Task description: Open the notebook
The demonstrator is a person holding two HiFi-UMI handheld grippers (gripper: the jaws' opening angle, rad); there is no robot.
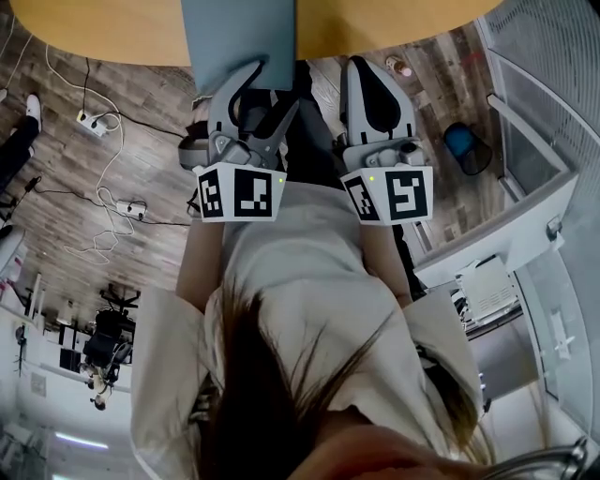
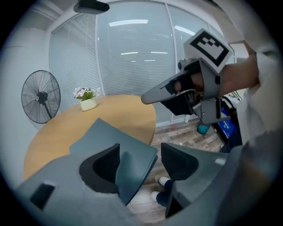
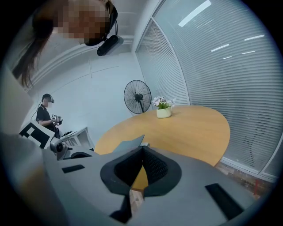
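Relation that governs the coming move: the grey-blue notebook [image 1: 239, 37] lies closed at the near rim of the round wooden worktop [image 1: 112, 28]. Its long axis runs straight away from me, and its near short end juts a little past the rim over the floor. My left tongs [image 1: 267, 89] stand directly at that jutting end. Their jaws are spread wide, and in the left gripper view the notebook's near right corner sits in the gap between them, with the left pad over the cover and the right pad clear of the edge. I see no pad pressing, so I take nothing to be gripped yet. My right tongs [image 1: 373, 89] hang to the right of the notebook, beside it and apart from it, off the worktop. Their jaw tips meet with nothing held between them, and only worktop and floor show through the gap behind the tips. The left tongs are therefore the nearer, and the cover's free corner faces them. In my judgement the next move is to close on the cover alone at that corner and lift it. Taking the whole thickness would raise the notebook instead of opening it.
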